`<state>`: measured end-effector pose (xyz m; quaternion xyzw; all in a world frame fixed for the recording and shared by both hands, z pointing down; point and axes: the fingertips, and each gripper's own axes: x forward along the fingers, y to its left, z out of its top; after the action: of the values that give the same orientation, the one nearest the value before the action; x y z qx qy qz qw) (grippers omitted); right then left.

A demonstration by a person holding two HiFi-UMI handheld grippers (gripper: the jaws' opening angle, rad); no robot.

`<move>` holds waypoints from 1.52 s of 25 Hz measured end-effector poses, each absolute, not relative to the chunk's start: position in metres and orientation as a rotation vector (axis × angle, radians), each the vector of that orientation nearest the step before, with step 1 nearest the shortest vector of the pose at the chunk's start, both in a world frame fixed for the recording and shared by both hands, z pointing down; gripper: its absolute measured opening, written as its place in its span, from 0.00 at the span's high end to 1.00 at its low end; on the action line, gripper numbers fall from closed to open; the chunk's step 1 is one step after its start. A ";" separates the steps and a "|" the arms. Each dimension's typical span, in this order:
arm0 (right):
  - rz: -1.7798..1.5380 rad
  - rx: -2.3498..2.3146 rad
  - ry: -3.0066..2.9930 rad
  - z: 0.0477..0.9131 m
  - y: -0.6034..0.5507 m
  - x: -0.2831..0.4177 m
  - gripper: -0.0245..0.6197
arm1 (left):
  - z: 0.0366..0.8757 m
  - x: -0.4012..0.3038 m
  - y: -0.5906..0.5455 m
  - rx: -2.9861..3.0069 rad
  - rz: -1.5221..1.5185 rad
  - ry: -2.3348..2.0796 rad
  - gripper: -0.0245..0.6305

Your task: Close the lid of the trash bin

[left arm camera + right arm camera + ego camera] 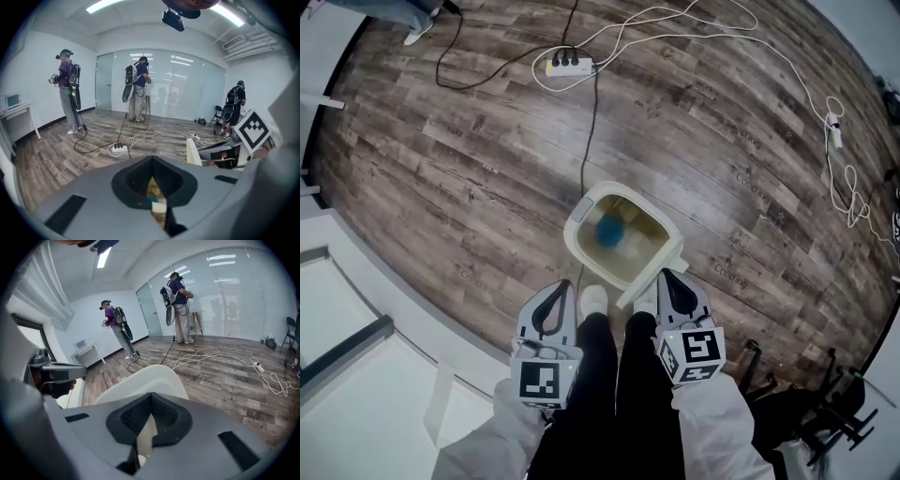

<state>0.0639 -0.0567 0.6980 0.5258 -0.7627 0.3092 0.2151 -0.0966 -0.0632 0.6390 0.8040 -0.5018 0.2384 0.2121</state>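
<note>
The cream trash bin (578,246) stands open on the wood floor just ahead of my feet, with a blue object (609,230) inside. Its lid (664,267) stands raised along the bin's near right edge. My right gripper (664,275) is shut and empty, its tip right behind the lid; contact is not visible. In the right gripper view the lid (145,380) fills the space just past the right gripper (151,394). My left gripper (565,286) is shut and empty by the bin's near left corner. From the left gripper (152,158) the lid's edge (193,152) shows to the right.
A black cable (589,141) runs from a white power strip (567,64) to the bin. White cables (825,112) loop over the floor at right. A white ledge (356,309) lies to my left, black chair frames (806,394) at lower right. Three people (138,86) stand farther off.
</note>
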 end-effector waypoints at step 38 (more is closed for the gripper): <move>0.806 1.113 -2.054 0.816 -0.131 -0.035 0.93 | 0.699 -0.182 -0.086 2.001 0.601 -1.472 0.96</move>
<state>-0.0346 -0.1306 0.8161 0.4254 -0.7849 0.3079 0.3290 -0.1816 -0.0860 0.6994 0.7496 -0.5513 0.2253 0.2887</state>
